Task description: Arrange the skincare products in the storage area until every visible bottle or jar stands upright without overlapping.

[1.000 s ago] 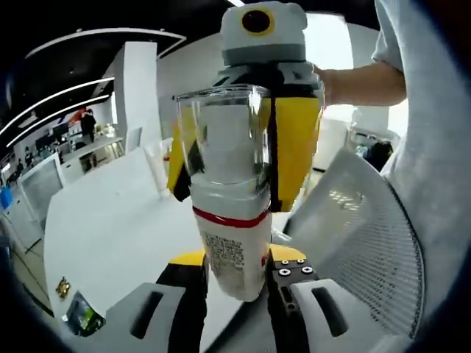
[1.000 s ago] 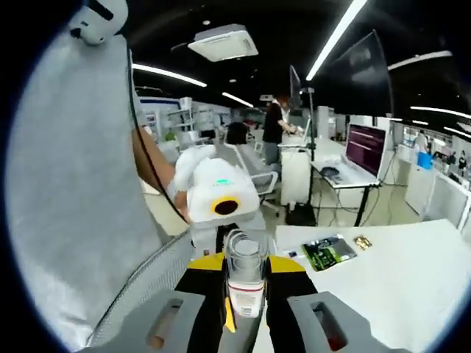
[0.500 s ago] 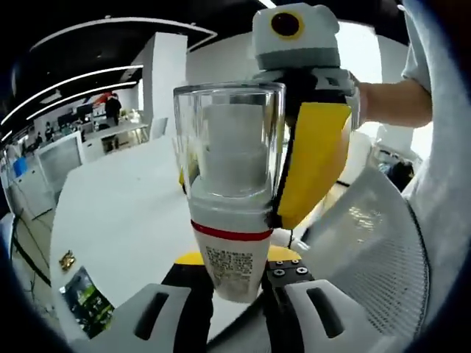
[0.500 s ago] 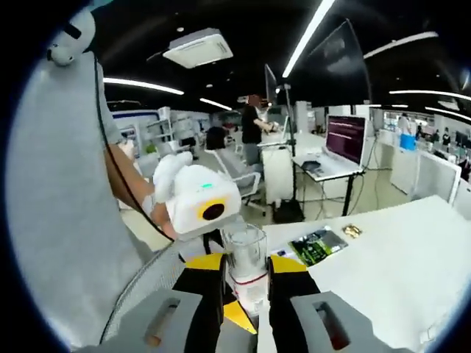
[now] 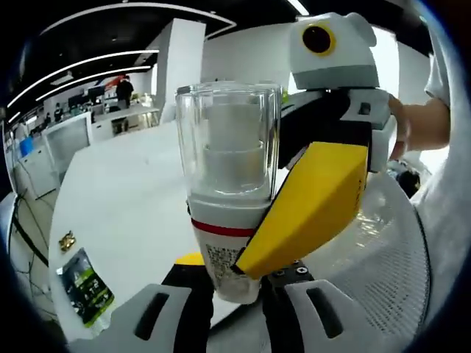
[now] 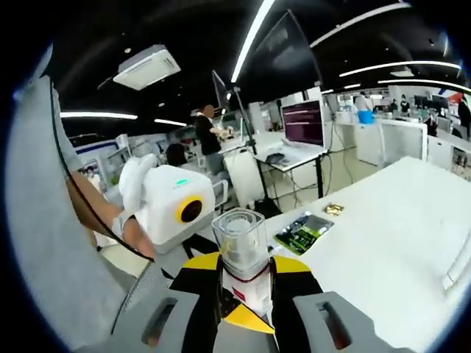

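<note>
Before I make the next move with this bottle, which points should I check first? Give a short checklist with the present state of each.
1. Left tool shut on the bottle, at its lower body: ok.
2. Right tool shut on the same bottle: ok, so one tool must open before the two move apart.
3. Clear cap seated on the bottle: ok.
4. Bottle upright relative to the room: cannot tell, since both views roll with the hands.
5. White table in view for placing: ok; a green packet lies on it.
6. Storage area located: cannot tell.
</note>
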The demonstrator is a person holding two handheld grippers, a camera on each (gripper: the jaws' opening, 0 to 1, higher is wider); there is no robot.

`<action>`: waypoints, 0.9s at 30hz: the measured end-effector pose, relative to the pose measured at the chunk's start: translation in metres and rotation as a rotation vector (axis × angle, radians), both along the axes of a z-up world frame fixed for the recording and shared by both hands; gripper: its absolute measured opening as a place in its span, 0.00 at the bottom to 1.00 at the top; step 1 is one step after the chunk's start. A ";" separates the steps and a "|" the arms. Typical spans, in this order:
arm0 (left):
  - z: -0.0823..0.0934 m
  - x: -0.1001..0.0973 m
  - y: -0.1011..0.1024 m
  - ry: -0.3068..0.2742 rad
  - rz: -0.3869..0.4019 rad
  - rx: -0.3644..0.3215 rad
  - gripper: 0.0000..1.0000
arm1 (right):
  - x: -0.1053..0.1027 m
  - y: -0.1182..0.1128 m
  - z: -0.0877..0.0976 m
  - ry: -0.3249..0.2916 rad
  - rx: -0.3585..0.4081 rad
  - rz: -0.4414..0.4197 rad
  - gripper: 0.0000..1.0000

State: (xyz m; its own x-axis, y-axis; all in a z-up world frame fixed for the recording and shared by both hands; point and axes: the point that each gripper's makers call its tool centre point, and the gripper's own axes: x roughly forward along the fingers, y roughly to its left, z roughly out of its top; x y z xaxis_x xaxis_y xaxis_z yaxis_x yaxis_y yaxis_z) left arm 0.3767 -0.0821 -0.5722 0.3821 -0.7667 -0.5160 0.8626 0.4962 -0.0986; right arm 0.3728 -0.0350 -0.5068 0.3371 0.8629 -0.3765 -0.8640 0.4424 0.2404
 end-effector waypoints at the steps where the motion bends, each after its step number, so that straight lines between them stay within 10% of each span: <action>1: -0.001 0.000 0.000 -0.002 -0.001 0.005 0.22 | 0.000 0.000 -0.001 -0.003 -0.006 0.000 0.18; 6: -0.011 -0.005 -0.001 0.037 -0.016 0.042 0.23 | 0.001 -0.003 -0.011 0.028 -0.043 -0.021 0.17; 13: -0.004 0.003 -0.002 -0.052 -0.035 0.033 0.23 | 0.009 -0.012 0.001 -0.017 -0.025 -0.046 0.16; 27: -0.025 -0.006 -0.003 -0.135 -0.142 0.196 0.29 | 0.097 -0.086 0.018 -0.108 -0.043 -0.295 0.17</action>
State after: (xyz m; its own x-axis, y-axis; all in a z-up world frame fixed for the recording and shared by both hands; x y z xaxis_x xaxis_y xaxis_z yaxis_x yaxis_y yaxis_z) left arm 0.3704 -0.0853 -0.5975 0.3528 -0.7083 -0.6114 0.9239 0.3673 0.1076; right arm 0.4694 -0.1206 -0.4892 0.6103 0.7061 -0.3592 -0.7166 0.6853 0.1294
